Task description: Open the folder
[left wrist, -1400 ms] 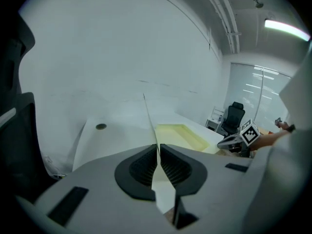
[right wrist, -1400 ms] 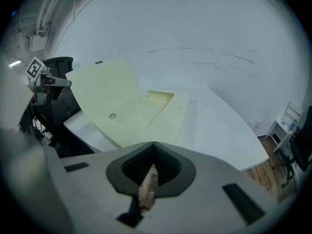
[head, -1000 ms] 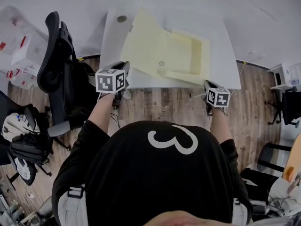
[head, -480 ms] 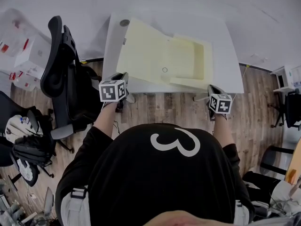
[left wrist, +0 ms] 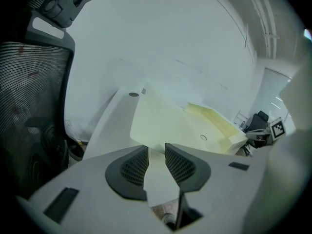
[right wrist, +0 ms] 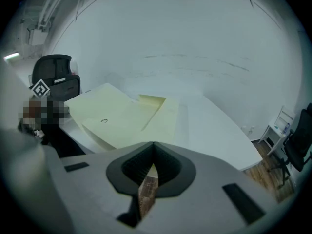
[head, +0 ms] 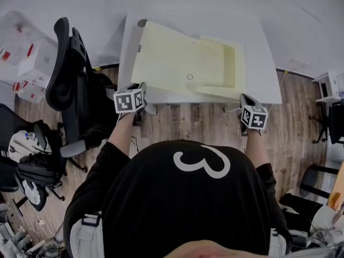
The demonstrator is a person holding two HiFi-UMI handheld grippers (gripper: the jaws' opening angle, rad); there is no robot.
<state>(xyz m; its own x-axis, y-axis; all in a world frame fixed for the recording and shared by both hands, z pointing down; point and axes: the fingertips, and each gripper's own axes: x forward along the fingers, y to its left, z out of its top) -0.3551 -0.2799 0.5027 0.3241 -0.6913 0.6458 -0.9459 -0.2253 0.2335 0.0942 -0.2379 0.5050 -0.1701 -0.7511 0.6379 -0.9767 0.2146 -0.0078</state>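
Observation:
The pale yellow folder (head: 177, 55) lies spread open on the white table (head: 263, 42), its cover flat to the left and the pocket side (head: 223, 63) to the right. My left gripper (head: 141, 86) hangs at the table's front left edge, just short of the folder's near corner (left wrist: 170, 123). Its jaws have just been opening and stand apart with nothing between them (left wrist: 156, 150). My right gripper (head: 244, 97) is at the front right edge, off the folder (right wrist: 122, 116), with its pads together (right wrist: 153, 147) and nothing in them.
A black office chair (head: 70, 79) stands close to the table's left side, beside my left arm. A round cable hole (head: 142, 23) sits at the table's back left corner. White boxes (head: 27, 52) lie on the floor at the far left. Wooden floor shows below the front edge.
The folder's cover, tilted up before, now lies flat on the table. The left gripper has dropped a little and drawn back from the cover's edge. The right gripper has stayed put.

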